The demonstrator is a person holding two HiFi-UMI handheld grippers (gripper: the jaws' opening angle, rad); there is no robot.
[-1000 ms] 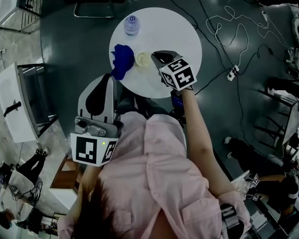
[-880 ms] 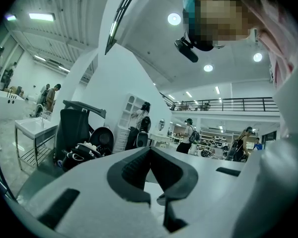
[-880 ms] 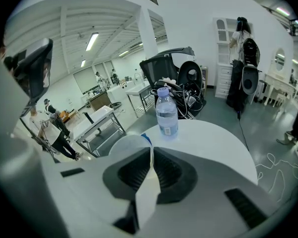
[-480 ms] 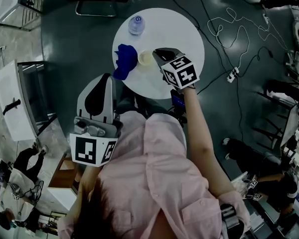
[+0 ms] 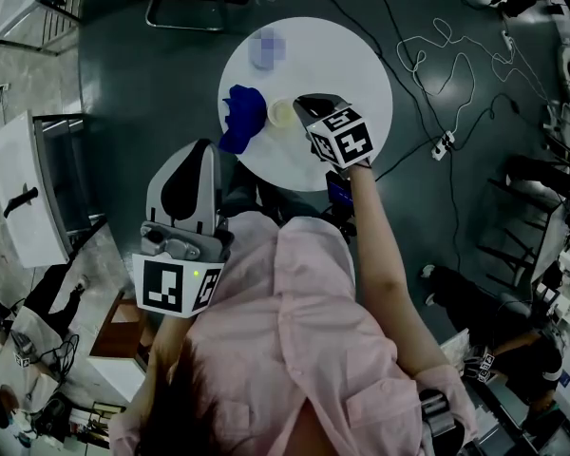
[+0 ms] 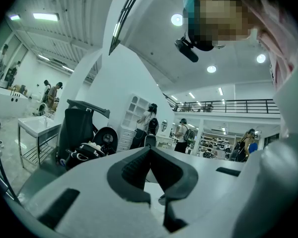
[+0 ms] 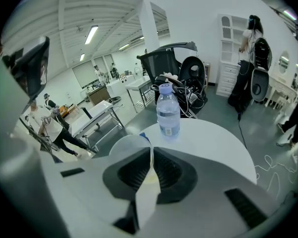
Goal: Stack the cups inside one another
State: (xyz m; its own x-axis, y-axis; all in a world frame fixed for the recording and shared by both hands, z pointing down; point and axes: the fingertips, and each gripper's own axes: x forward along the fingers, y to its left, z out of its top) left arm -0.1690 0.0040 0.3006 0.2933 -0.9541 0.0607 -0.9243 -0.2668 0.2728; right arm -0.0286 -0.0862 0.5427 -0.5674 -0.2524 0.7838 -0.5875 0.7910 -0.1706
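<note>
The right claw (image 7: 151,151) is clamped on the thin wall of a clear cup (image 7: 129,144). The cup is near the middle of the round white tabletop (image 5: 356,65), just beside a blue item (image 5: 242,117) (too rumpled to tell what it is). I cannot tell whether the cup rests on the surface. A water bottle (image 7: 168,110) stands upright beyond the cup, nearer the far edge. The left claw (image 6: 150,150) is pressed together on nothing, held off the tabletop beside the person's pink shirt (image 5: 304,331).
</note>
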